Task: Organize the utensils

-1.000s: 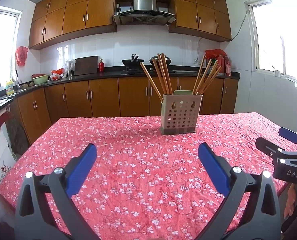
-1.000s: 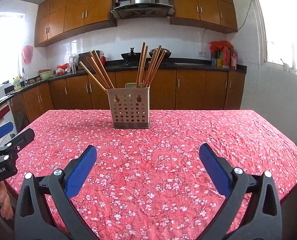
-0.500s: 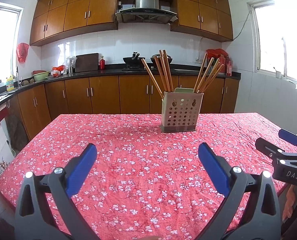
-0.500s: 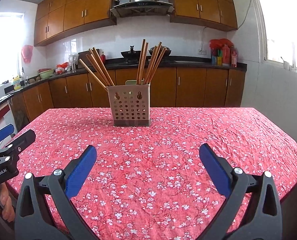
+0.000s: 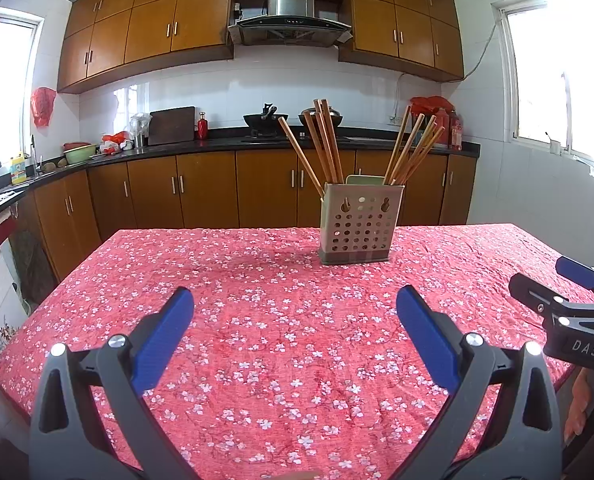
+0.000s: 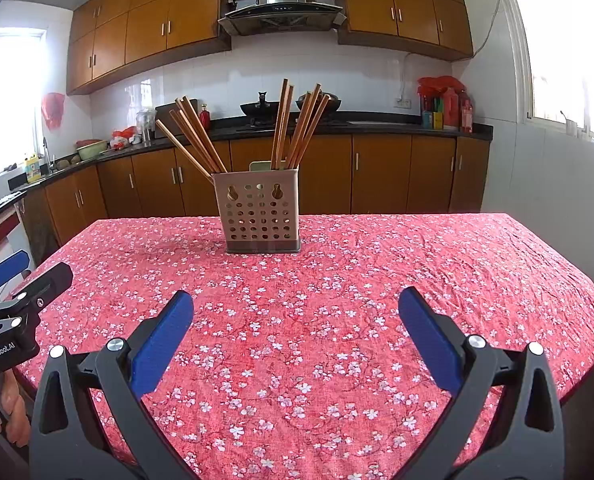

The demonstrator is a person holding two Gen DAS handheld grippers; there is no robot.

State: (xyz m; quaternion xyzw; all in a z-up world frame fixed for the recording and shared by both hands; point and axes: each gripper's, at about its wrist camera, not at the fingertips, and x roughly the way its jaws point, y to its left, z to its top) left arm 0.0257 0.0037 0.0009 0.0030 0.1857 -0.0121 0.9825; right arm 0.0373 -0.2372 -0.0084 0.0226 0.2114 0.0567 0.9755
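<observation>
A beige perforated utensil holder [image 5: 359,226] [image 6: 261,210] stands upright near the far side of the table, with several wooden chopsticks [image 5: 325,144] [image 6: 297,126] fanned out of it in two bunches. My left gripper [image 5: 295,304] hovers open over the near part of the table, well short of the holder, nothing between its blue pads. My right gripper [image 6: 295,310] is likewise open and empty, also well back from the holder. Each gripper shows at the edge of the other's view.
The table wears a red floral cloth [image 5: 281,320] [image 6: 377,288]. Behind it runs a dark kitchen counter [image 5: 217,144] with wooden cabinets, a wok and bottles. A white wall with a window stands to the right [image 6: 557,160].
Both cameras have tilted slightly, so the holder sits a little lower and nearer in each view. Both grippers stay open.
</observation>
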